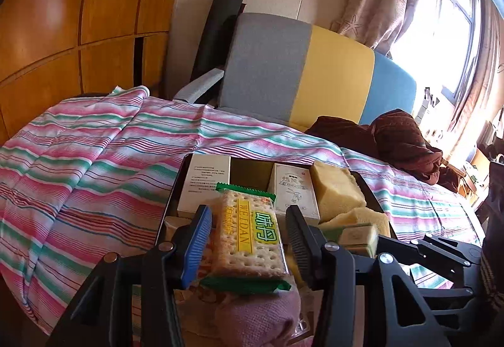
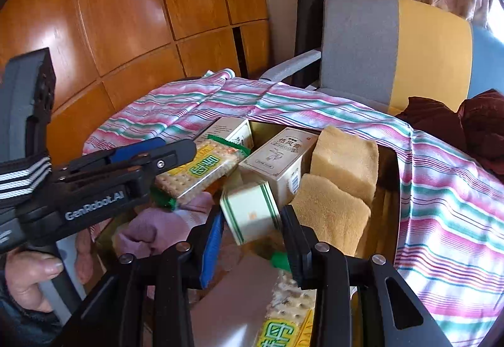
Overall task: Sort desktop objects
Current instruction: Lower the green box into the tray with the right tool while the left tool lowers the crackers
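Observation:
A cracker packet [image 1: 249,236] with a green wrapper and yellow label sits between the fingers of my left gripper [image 1: 249,214], which is shut on it just above a pink cloth [image 1: 252,315]. The right wrist view shows the same packet [image 2: 195,170] held from the side by the left gripper [image 2: 176,151]. My right gripper [image 2: 252,214] is shut on a small white box with green stripes [image 2: 249,211], tilted over the tray. A second cracker packet [image 2: 283,325] lies under the right gripper.
The black-rimmed tray [image 1: 171,199] rests on a striped cloth [image 1: 78,164] and holds two white cartons [image 1: 206,186] [image 1: 294,189] and two yellow sponges [image 2: 346,158] [image 2: 330,218]. A grey, yellow and blue chair back [image 1: 315,73] stands behind. A hand [image 2: 31,271] grips the left handle.

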{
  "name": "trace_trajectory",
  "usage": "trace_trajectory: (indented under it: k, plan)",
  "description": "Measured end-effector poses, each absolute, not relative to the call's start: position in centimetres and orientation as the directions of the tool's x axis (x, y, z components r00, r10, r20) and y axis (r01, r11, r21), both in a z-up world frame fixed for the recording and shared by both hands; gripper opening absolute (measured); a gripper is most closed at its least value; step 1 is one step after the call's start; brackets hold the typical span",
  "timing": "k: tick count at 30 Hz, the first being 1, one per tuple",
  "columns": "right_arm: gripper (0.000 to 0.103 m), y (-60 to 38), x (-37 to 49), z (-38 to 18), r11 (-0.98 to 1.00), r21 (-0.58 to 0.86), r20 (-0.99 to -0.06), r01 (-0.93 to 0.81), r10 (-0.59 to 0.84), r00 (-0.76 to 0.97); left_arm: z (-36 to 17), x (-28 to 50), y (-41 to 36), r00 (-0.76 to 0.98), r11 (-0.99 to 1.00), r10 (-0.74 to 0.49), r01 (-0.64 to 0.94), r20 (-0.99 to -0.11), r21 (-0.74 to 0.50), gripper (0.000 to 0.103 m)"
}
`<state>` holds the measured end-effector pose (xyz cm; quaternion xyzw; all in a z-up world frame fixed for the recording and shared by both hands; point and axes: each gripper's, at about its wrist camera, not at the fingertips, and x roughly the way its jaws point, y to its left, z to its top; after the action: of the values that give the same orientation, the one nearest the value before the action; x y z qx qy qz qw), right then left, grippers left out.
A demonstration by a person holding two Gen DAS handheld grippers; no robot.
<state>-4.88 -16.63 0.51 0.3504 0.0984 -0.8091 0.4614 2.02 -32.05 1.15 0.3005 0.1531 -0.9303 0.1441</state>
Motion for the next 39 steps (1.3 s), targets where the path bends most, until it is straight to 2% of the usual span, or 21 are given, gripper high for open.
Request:
trace_trajectory:
  k: [13, 20, 30, 34, 39]
  plan:
    - [0.039, -16.2, -3.3, 0.0, -0.523, 0.194, -0.653, 0.830, -0.700, -0.288, 0.9, 4.5, -31.2, -0.778, -0.904, -0.206, 0.383, -0.593, -0.190, 0.051]
    - [0.039, -15.2, -2.3, 0.4, -0.547, 0.174, -0.634, 0.819, -0.698, -0.332, 1.3, 6.2, -29.4, -0.779, -0.901, -0.241, 0.401, -0.579, -0.164, 0.059]
    - [0.039, -13.1, 0.4, 1.3, -0.614, 0.098, -0.589, 0.783, -0.670, -0.452, 0.9, 8.3, -27.5, -0.730, -0.870, -0.311, 0.477, -0.608, -0.128, 0.061]
    - [0.039, -12.5, 0.8, 1.2, -0.641, 0.075, -0.592, 0.763, -0.645, -0.484, 1.2, 9.3, -26.8, -0.707, -0.849, -0.363, 0.520, -0.607, -0.097, 0.064]
    - [0.039, -11.9, 0.3, 0.9, -0.659, 0.084, -0.603, 0.747, -0.631, -0.488, 1.4, 10.1, -26.9, -0.712, -0.851, -0.369, 0.517, -0.597, -0.091, 0.064]
